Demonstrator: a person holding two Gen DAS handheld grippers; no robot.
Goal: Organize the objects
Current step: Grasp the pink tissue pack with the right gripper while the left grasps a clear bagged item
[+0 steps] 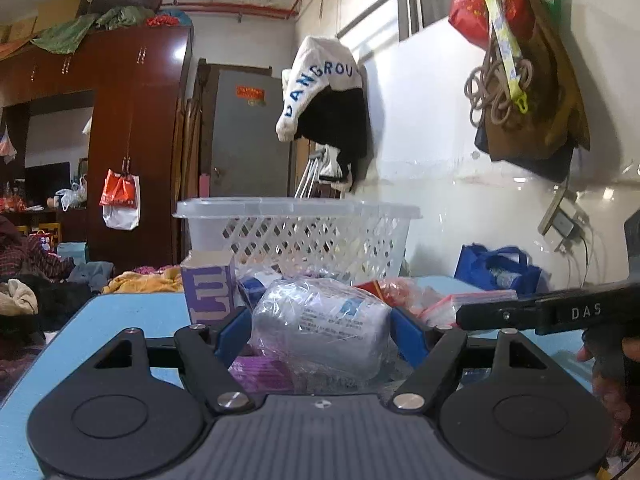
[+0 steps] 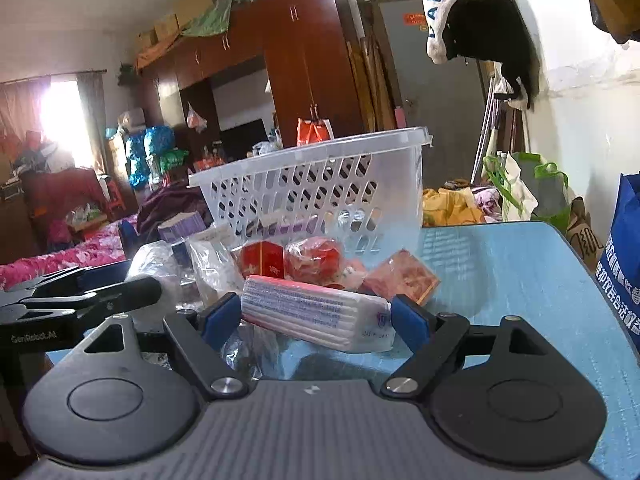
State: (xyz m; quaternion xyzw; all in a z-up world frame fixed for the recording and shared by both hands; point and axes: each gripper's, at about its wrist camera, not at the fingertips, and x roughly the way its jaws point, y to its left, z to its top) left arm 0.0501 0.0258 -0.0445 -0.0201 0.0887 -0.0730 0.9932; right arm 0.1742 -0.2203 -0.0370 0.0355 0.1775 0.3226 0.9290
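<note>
- Left gripper (image 1: pixel 322 330): blue pads spread, a clear-wrapped white packet (image 1: pixel 324 320) sits between them; pads look at or near its sides, can't tell if they press yet.
- Right gripper (image 2: pixel 316 314): pads spread wide around a flat white pack with pink stripes (image 2: pixel 320 316); small gaps show at both ends, so not pinched.
- That pack's long axis runs across the jaws, left-high to right-low, so the right pads face its short ends. Judgement: closing would grab it lengthwise, may buckle.
- White lattice basket (image 2: pixel 320 184) stands on the blue table (image 2: pixel 520 280) straight ahead of both grippers, behind the pile, rim well above the items.
- Pile between grippers and basket: red boxes (image 2: pixel 262 260), a pink packet (image 2: pixel 404 280), a purple box (image 1: pixel 208 288) just left of the left gripper.
- Each gripper is nearest its own item; left gripper body shows at the left edge of the right view, so the two are close side by side.
- Open room: bare table to the right of the pile; table edge near there, with a blue bag (image 2: pixel 620 272) beyond it.
- Judgement: next move needs a lift up over the basket rim, not a push forward.
</note>
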